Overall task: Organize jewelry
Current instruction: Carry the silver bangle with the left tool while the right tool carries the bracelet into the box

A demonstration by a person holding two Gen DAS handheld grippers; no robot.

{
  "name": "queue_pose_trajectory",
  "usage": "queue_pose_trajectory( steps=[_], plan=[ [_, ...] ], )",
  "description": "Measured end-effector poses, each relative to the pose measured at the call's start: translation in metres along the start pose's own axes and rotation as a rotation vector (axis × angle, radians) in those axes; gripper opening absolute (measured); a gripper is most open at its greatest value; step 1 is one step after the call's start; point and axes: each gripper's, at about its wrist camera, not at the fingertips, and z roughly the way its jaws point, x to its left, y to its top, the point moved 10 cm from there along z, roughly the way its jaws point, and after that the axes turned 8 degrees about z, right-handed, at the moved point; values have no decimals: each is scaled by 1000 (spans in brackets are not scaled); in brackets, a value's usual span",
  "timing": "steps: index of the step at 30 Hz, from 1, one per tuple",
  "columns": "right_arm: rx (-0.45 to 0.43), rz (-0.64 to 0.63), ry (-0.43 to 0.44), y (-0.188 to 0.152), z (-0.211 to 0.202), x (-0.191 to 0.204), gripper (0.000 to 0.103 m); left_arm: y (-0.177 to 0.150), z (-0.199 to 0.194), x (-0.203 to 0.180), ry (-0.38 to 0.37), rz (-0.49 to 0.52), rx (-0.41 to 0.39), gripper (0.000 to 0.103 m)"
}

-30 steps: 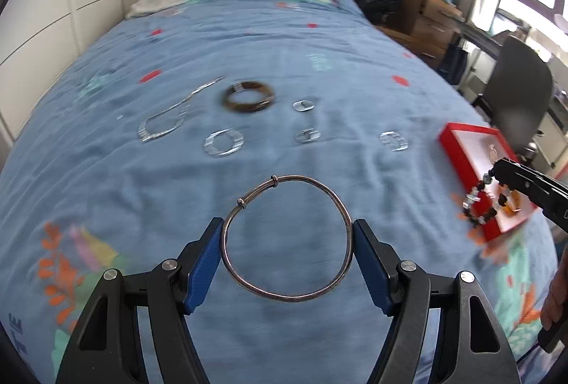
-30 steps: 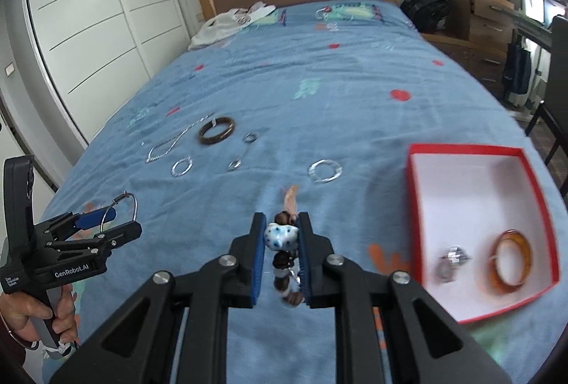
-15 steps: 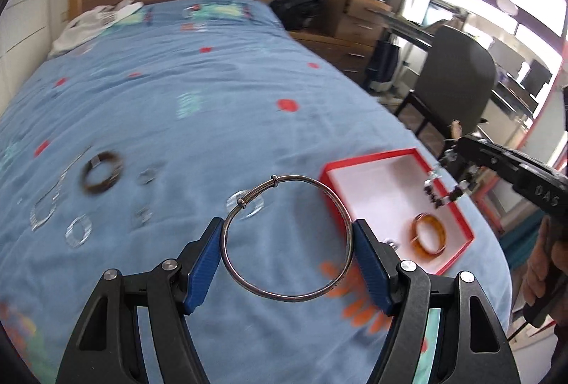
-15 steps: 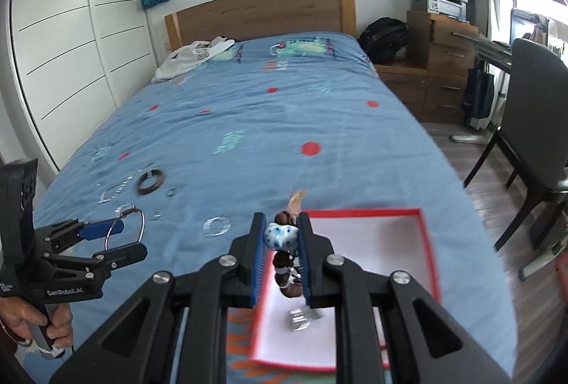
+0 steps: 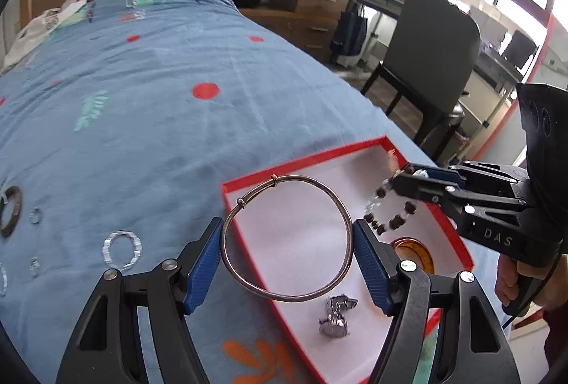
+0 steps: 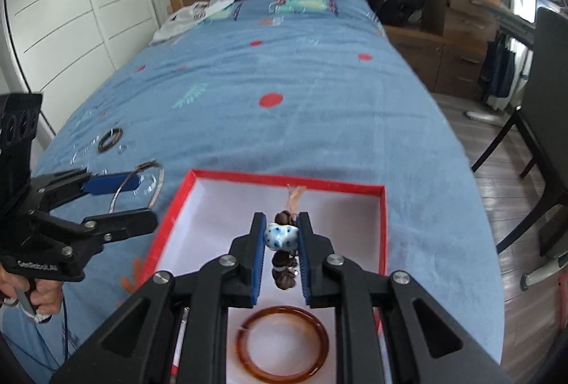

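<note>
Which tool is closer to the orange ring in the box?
Right. The right tool hangs just above the orange ring; the left tool sits further off, over the box's near edge.

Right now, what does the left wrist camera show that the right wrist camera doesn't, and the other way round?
Only the left view shows the silver charm in the box and the clear ring on the bed. Only the right view shows the white wardrobe. Both show the red box, the amber bangle, the left claw holding the metal bangle and the right claw gripping the bead bracelet.
</note>
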Motion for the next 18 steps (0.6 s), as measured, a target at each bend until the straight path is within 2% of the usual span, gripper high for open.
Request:
queue_pose_trajectory(
  steps=[9, 18],
  plan=[
    [108, -31, 28, -25, 30, -25, 16, -13, 30, -17, -32, 75, 55, 71],
    [125, -96, 6, -34, 34, -31, 17, -20, 50, -27, -7, 162, 93, 70]
  ],
)
